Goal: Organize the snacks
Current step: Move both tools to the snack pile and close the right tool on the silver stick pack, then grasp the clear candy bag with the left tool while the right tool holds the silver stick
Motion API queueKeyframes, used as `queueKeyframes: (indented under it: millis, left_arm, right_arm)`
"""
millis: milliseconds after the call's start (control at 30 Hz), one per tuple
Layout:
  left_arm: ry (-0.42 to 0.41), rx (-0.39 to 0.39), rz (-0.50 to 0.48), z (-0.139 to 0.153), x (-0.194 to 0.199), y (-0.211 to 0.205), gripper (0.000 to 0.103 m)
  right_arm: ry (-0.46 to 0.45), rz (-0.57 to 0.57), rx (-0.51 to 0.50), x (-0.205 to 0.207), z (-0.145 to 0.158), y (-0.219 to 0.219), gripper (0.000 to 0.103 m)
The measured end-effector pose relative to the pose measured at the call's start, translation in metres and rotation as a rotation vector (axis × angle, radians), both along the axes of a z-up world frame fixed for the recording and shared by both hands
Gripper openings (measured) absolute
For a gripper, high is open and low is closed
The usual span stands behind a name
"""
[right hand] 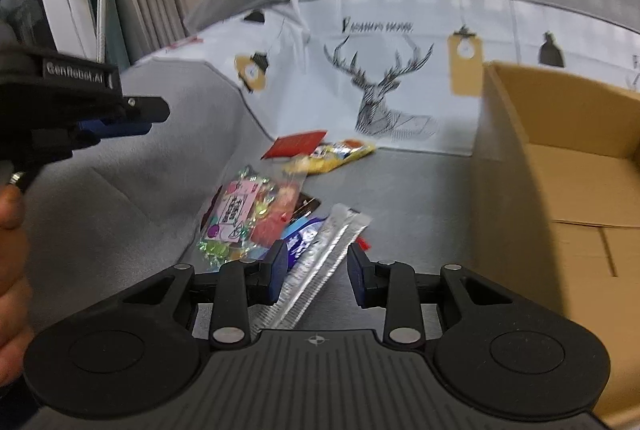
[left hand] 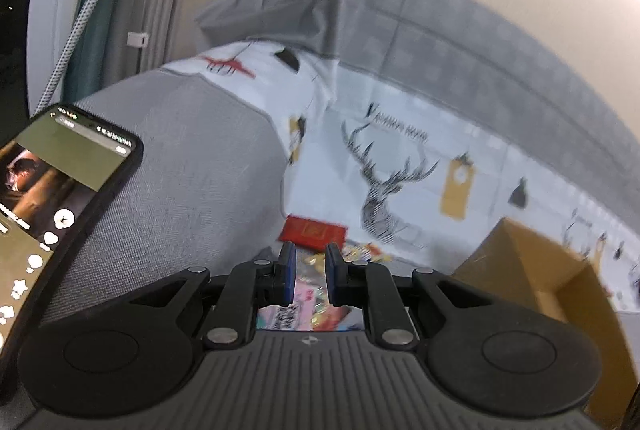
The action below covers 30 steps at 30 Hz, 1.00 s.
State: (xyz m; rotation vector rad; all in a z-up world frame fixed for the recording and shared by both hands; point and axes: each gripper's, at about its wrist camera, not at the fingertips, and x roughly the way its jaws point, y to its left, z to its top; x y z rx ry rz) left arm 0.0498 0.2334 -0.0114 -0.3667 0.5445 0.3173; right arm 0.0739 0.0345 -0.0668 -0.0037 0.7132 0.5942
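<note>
Left gripper: jaws narrowly parted, nothing clamped. Right gripper: jaws apart above a silver sachet, apparently without contact; the view is blurred. Snack packets lie on the grey cover beside the cardboard box.

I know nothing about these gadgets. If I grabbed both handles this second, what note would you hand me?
Left gripper: fingers narrow, nothing held, above the snack pile.
Right gripper: fingers apart, empty, over the silver stick packet.
Snacks lie on the grey bedding: candy bag, red packet, yellow packet.
Cardboard box sits to the right; what shows of its inside looks empty.
Done: apparently nothing packed. Left: all visible snacks.
</note>
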Motion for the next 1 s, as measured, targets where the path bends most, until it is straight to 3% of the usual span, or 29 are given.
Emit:
queueKeyframes:
  millis: [133,200,267,333,500,533,567,733,867,933,1000]
  left_arm:
    - [0.126,-0.017,-0.031,-0.02,0.022,-0.002,0.02]
    - [0.191,0.014,-0.031,-0.029,0.031,-0.006,0.046]
    - [0.227,0.024,-0.029,-0.037,0.039,-0.006,0.059]
    - [0.254,0.03,-0.036,-0.045,0.046,-0.006,0.062]
    - [0.34,0.105,-0.087,-0.063,0.068,-0.022,0.087]
    - [0.358,0.126,-0.091,-0.066,0.073,-0.026,0.089]
    - [0.374,0.142,-0.091,-0.069,0.079,-0.029,0.09]
    - [0.433,0.158,-0.088,-0.082,0.093,-0.031,0.092]
    - [0.496,0.139,-0.084,-0.093,0.099,-0.026,0.09]
    - [0.483,0.105,-0.083,-0.092,0.097,-0.021,0.082]
    - [0.466,0.083,-0.08,-0.088,0.092,-0.017,0.062]
  right_arm:
    - [0.065,-0.009,-0.049,0.013,-0.026,0.019,0.05]
    - [0.111,0.004,-0.058,0.018,-0.037,0.024,0.057]
    - [0.138,0.008,-0.07,0.021,-0.046,0.03,0.06]
    - [0.153,0.015,-0.072,0.023,-0.051,0.034,0.061]
    - [0.161,0.034,-0.085,0.026,-0.057,0.038,0.056]
    - [0.153,0.039,-0.087,0.026,-0.058,0.038,0.043]
    - [0.142,0.041,-0.091,0.025,-0.058,0.038,0.041]
    - [0.111,0.008,-0.086,0.028,-0.052,0.027,0.013]
    - [0.127,-0.023,-0.089,0.03,-0.048,0.014,0.009]
    - [0.132,-0.027,-0.09,0.028,-0.049,0.008,0.009]
    - [0.135,-0.031,-0.091,0.027,-0.048,0.005,0.009]
